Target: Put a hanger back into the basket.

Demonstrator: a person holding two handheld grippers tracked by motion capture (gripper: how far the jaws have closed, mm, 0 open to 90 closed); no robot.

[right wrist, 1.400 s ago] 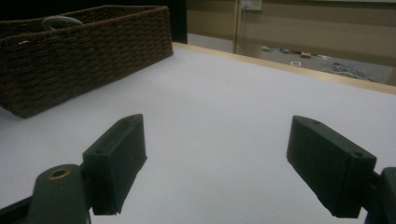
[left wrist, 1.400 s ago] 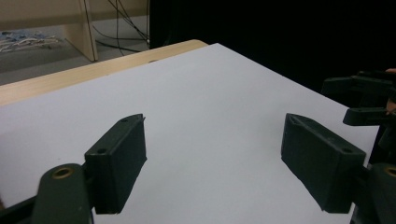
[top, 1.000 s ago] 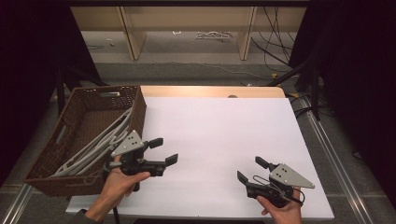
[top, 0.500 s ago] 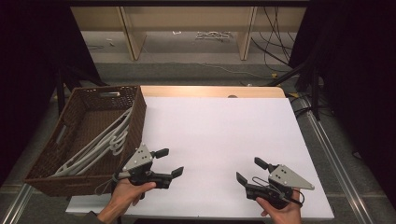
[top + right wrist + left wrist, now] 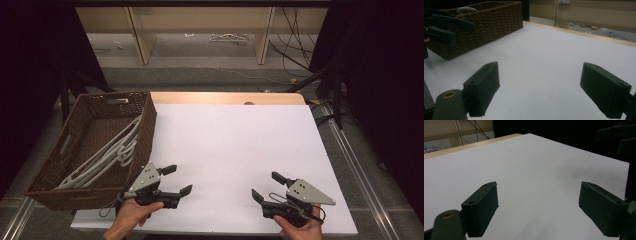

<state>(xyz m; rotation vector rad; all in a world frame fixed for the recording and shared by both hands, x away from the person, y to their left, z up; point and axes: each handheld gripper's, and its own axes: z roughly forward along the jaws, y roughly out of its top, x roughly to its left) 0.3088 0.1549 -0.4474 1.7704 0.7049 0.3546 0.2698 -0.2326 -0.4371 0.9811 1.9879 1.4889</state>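
High view: left gripper (image 5: 177, 180) near worktop's (image 5: 230, 140) front-left corner, beside wicker basket (image 5: 145, 140) of white hangers (image 5: 107, 155), jaws wide. Right gripper (image 5: 269, 186) near front-right corner, jaws spread wide, empty.

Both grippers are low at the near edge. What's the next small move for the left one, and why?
Probably swing the left gripper back left, up over the basket wall and toward the white hangers. Its jaws stand wide open with nothing between them, it sits beside the basket's near corner, and the hangers lie inside. The right gripper is also open, farther off.

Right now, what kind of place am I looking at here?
Probably a lab recording bench: a white table with a wicker basket of white hangers, loose cables on the floor, dark surroundings.
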